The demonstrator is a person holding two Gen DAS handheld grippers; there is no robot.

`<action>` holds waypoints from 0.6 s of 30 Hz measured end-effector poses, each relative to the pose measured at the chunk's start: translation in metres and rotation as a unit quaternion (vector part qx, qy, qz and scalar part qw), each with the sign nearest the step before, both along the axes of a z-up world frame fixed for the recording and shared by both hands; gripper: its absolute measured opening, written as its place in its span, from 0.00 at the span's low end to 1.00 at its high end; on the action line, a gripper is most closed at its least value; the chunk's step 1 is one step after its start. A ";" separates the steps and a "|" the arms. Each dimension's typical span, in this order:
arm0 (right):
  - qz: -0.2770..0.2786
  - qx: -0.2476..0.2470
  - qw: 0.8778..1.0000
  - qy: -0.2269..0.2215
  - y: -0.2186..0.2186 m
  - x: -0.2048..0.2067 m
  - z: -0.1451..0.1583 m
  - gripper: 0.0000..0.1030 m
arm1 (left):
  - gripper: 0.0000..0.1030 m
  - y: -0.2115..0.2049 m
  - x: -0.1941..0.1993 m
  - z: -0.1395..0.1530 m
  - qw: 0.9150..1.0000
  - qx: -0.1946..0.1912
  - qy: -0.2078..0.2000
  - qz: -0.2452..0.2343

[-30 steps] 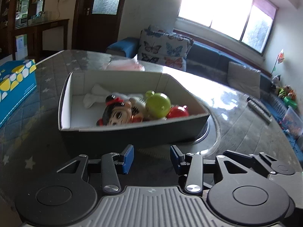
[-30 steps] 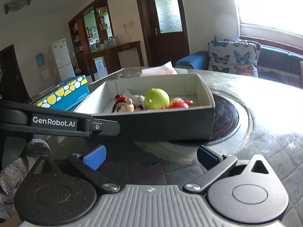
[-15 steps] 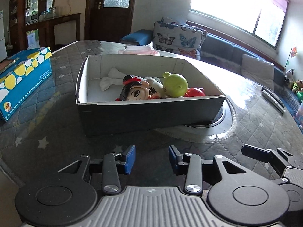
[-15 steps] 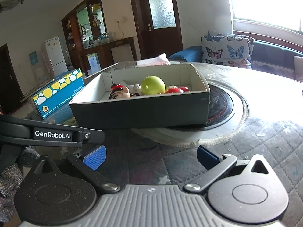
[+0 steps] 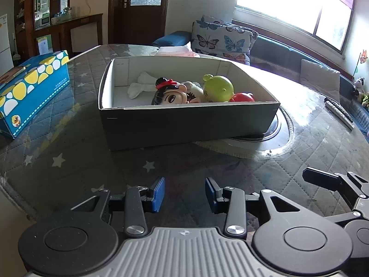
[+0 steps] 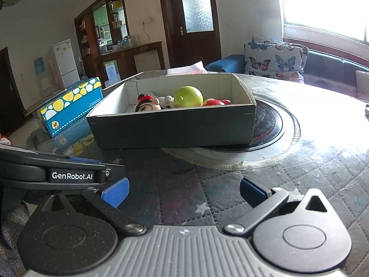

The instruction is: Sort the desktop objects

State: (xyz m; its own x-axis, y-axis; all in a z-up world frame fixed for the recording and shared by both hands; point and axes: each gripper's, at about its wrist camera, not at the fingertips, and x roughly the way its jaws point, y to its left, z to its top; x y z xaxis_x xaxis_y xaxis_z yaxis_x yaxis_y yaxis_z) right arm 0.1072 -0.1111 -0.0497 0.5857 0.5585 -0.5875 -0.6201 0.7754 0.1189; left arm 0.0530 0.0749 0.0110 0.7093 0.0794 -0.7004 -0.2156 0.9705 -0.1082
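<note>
I have both grippers low over the counter [image 5: 69, 152], short of the cardboard box [image 5: 184, 124]. The left gripper [image 5: 184, 194] has just narrowed to a partial gap; the right gripper [image 6: 184, 189] stands wide; neither holds anything. The doll head [image 5: 169, 95], green toy [image 5: 219, 90] and red toy [image 5: 244, 97] lie crowded inside, so reaching in risks snagging the near wall or nudging a neighbour.

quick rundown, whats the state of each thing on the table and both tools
box: open-topped, upright, one end over the round inset
doll head: lying in box
green toy: in box, beside doll head
red toy: in box, mostly hidden by wall
blue tissue box: closed, left of box
left tool: open, empty
right tool: open wide, empty
</note>
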 end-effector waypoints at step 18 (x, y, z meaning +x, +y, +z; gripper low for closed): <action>0.007 -0.011 1.000 -0.003 0.005 -0.008 0.001 1.00 | 0.40 0.008 -0.008 -0.003 0.999 0.001 0.001 0.039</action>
